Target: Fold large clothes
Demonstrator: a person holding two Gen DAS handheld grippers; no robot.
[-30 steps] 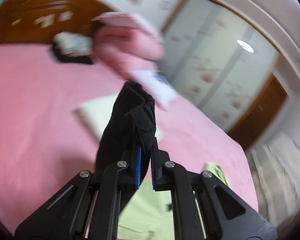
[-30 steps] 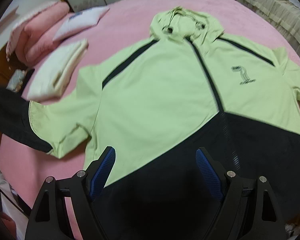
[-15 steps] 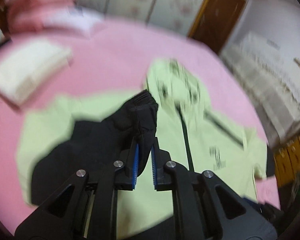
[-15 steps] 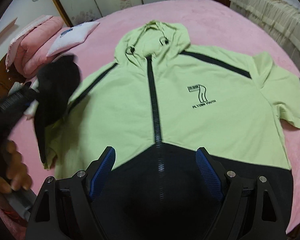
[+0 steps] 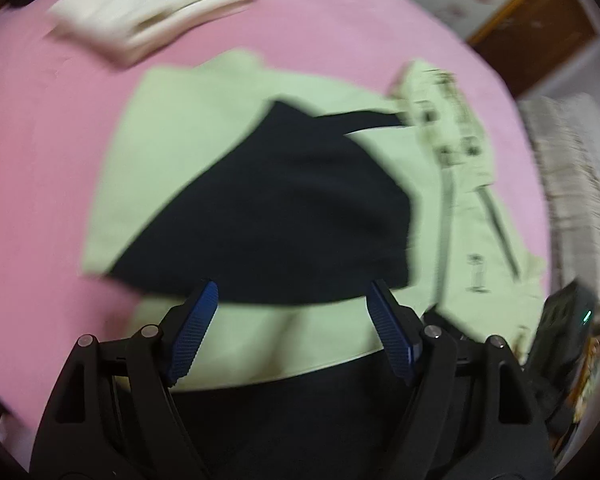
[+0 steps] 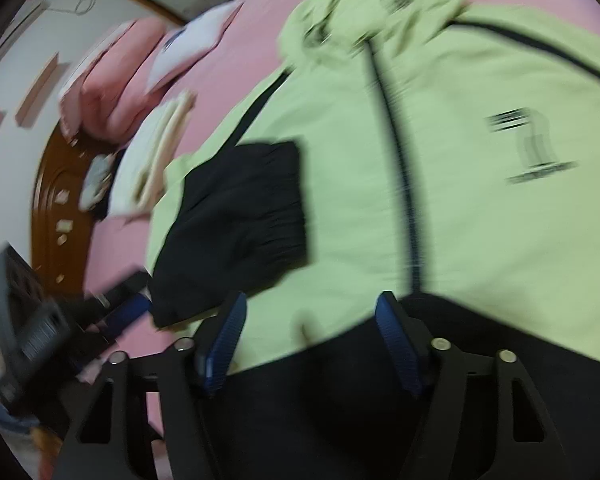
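Note:
A light green and black hooded jacket (image 6: 480, 208) lies zipped, front up, on the pink bed (image 5: 32, 184). Its black sleeve end (image 5: 284, 216) is folded inward and rests on the green chest, also seen in the right wrist view as the sleeve end (image 6: 236, 224). My left gripper (image 5: 294, 300) hovers just above that sleeve, its jaws opening, with nothing pressed between them. My right gripper (image 6: 310, 312) hangs over the jacket's lower front by the zip, its jaws closing, with nothing between the pads. The left gripper (image 6: 128, 308) shows blurred at the sleeve's lower left.
A folded cream cloth (image 5: 152, 8) lies on the bed beyond the jacket. Pink bedding (image 6: 116, 76) and a white pillow (image 6: 192, 44) are stacked near the wooden headboard (image 6: 60, 208). A wardrobe and a brown door (image 5: 540, 28) stand past the bed's far side.
My left gripper carried the black sleeve over the jacket, lowered it onto the green chest and let go, jaws now wide. My right gripper swung left across the jacket and narrowed somewhat.

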